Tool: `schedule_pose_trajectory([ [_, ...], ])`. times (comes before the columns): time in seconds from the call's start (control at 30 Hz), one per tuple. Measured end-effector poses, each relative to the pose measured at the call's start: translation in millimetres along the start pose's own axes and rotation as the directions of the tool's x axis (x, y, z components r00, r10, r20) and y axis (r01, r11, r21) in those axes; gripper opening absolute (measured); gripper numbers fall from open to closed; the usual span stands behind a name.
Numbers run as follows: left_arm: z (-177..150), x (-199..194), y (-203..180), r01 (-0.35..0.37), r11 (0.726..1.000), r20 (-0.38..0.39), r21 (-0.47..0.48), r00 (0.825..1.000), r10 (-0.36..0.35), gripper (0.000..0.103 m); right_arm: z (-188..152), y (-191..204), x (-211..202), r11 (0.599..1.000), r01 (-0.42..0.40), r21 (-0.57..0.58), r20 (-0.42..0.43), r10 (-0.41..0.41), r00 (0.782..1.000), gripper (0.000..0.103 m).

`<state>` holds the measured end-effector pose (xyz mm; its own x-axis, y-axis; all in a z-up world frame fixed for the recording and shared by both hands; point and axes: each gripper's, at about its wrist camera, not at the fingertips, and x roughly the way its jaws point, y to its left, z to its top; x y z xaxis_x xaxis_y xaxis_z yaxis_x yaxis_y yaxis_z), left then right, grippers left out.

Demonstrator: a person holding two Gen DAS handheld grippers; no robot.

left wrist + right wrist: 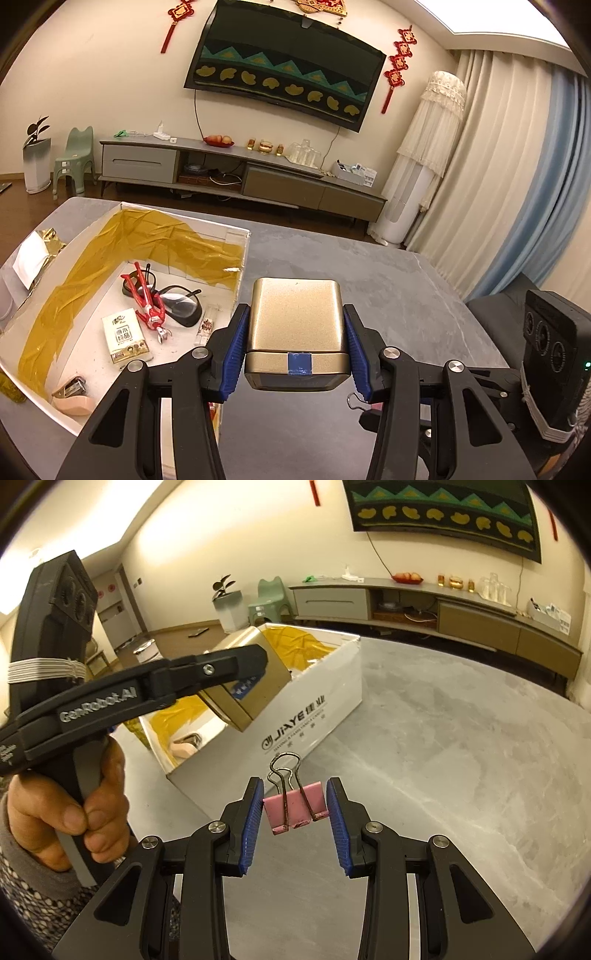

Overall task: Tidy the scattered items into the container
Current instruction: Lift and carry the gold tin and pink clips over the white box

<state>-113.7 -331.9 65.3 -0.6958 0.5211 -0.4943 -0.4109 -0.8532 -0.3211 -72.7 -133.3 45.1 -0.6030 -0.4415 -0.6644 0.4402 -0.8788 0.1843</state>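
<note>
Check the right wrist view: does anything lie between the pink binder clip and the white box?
No. The grey tabletop between the pink binder clip and the white box is bare in the right wrist view.

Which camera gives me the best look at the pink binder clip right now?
The right wrist view. There the pink binder clip sits centred between the right gripper fingers, with body and wire handles in full sight. The left wrist view shows at most a bit of wire low in the frame, which I cannot confirm as the clip.
</note>
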Motion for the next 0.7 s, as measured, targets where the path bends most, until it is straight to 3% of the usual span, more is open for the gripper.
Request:
schedule_pose_trajectory([
  [0.7,10.8,-16.9,40.5,0.013,0.997,0.043,-0.077,0.999,-0.009,0.050,47.0,21.5,6.0,0.999,-0.035,0.005,0.040,0.035,0.999,0.037],
])
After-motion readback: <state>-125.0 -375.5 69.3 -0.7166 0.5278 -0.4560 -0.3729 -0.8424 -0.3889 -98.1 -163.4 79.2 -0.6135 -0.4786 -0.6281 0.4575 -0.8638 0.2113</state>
